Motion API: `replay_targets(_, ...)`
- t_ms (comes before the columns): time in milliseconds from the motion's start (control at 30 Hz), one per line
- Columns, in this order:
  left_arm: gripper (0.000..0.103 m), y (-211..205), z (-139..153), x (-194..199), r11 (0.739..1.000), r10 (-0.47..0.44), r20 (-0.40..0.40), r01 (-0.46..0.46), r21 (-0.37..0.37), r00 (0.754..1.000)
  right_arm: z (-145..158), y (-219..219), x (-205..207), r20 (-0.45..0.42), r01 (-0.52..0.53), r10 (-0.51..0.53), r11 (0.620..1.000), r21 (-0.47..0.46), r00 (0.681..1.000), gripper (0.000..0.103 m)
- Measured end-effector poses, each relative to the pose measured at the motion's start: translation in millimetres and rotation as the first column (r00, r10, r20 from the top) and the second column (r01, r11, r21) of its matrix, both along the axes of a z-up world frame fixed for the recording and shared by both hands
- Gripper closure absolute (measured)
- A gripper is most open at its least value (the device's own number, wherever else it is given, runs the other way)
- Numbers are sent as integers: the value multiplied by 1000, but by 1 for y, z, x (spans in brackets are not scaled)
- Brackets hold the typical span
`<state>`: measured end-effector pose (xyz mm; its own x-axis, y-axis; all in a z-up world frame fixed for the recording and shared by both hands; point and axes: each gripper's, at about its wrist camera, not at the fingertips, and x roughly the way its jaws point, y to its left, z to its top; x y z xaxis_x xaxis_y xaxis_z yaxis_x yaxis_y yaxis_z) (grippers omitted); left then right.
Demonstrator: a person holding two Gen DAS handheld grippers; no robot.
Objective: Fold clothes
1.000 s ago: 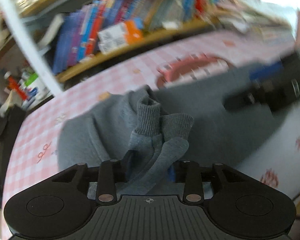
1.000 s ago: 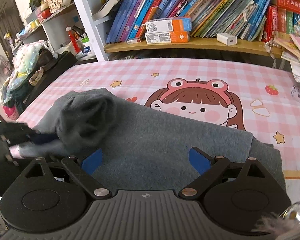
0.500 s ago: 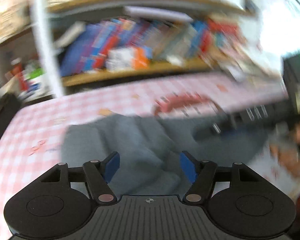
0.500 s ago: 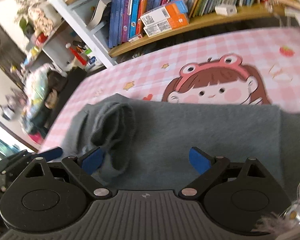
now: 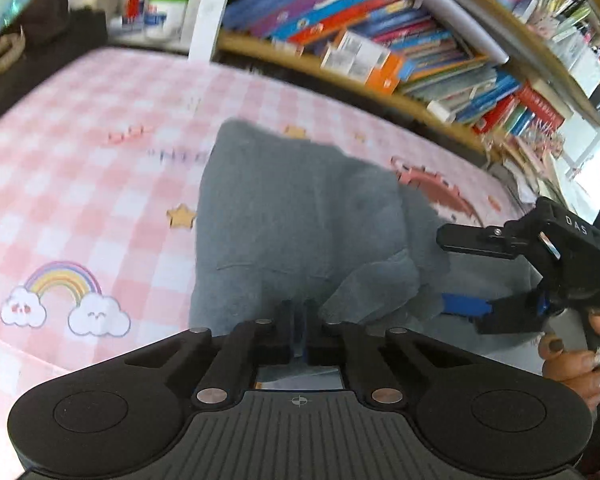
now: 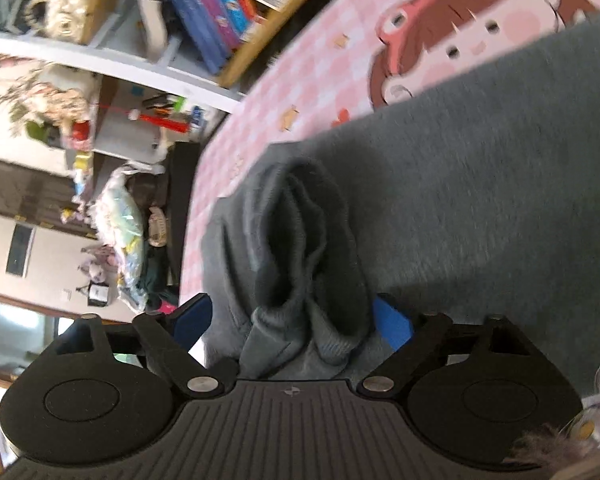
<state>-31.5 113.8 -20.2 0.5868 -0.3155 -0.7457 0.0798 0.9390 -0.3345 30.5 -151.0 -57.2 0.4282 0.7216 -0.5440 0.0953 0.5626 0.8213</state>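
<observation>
A grey sweatshirt [image 5: 296, 216] lies on the pink checked table cover [image 5: 80, 184]. My left gripper [image 5: 299, 328] is shut at the garment's near edge; whether cloth sits between its pads is hidden. My right gripper [image 5: 466, 272] shows at the right of the left wrist view, open over the garment. In the right wrist view the right gripper [image 6: 292, 320] is open, with the bunched sleeve and its ribbed cuff [image 6: 308, 280] lying between the two blue fingertips [image 6: 392, 320]. The sweatshirt body [image 6: 480, 208] spreads to the right.
A wooden bookshelf [image 5: 380, 52] packed with books runs along the table's far side. The cover carries a rainbow print [image 5: 64, 296] and a cartoon girl [image 6: 480, 28]. Bags and clutter [image 6: 128, 224] sit past the table's left end.
My left gripper let go of the sleeve cuff, opened, then shut again lower at the garment's near edge. My right gripper has swung left and moved over the bunched sleeve.
</observation>
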Motion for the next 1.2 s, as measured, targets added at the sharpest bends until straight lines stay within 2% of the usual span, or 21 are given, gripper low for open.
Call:
replay_targets(33,100,1,0,1,1000,-4,2,4,1,1000,-2,3,1,-17,3,-3,1000,-5,1000,26)
replay_targets(100,100,2,2,2,1000,-15,17,15,9,1000,-5,10,1,-27,-5,5,1000,-16,1000,52)
replay_targets(133,100,0,7,1,999,-27,43,26,24,999,-5,13,1,-21,-13,13,1000,-16,1000,61)
replay_targets(167,100,-1,13,0,999,-42,72,39,33,997,-2,15,0,2,-15,15,1000,-10,1000,75)
replay_targets(200,100,-1,19,-3,998,-56,103,53,32,993,4,15,-3,45,-10,10,1000,3,999,77)
replay_targets(267,100,5,27,-5,998,-70,147,70,11,987,16,8,-8,136,11,-20,998,69,991,78)
replay_targets(300,100,8,26,-4,997,-72,140,71,11,988,19,3,-11,155,31,-48,993,115,987,78)
replay_targets(333,100,11,22,-3,997,-73,115,72,13,991,16,1,-11,140,47,-65,991,127,988,78)
replay_targets(400,100,15,12,1,997,-80,64,80,4,995,-1,0,-8,39,70,-73,994,79,997,77)
replay_targets(467,100,17,7,2,996,-91,45,92,-14,995,-19,0,-4,-62,88,-86,996,29,994,76)
replay_targets(500,100,17,6,2,995,-103,43,104,-8,994,-23,-1,-5,-82,93,-91,996,19,993,75)
replay_targets(567,100,14,9,3,991,-135,55,134,27,989,-20,0,-8,-58,94,-92,995,30,994,73)
replay_targets(667,100,17,18,3,991,-133,103,131,28,986,-14,2,-10,-26,90,-90,995,37,996,76)
replay_targets(767,100,21,31,1,991,-137,164,136,12,977,-8,3,-15,-31,93,-90,988,124,995,78)
replay_targets(833,100,23,30,4,990,-144,156,143,21,977,-5,4,-17,-34,105,-101,981,161,994,78)
replay_targets(967,100,26,11,9,989,-146,75,146,0,986,-18,7,-12,-86,141,-137,989,47,987,75)
replay_targets(1033,100,25,13,8,987,-160,86,160,3,983,-24,6,-13,-111,148,-144,988,34,983,72)
replay_targets(1100,100,24,19,7,984,-177,108,177,15,978,-17,5,-16,-90,149,-147,989,18,985,63)
replay_targets(1200,99,25,28,5,983,-182,149,185,-4,972,-2,6,-18,-40,145,-146,989,-41,988,60)
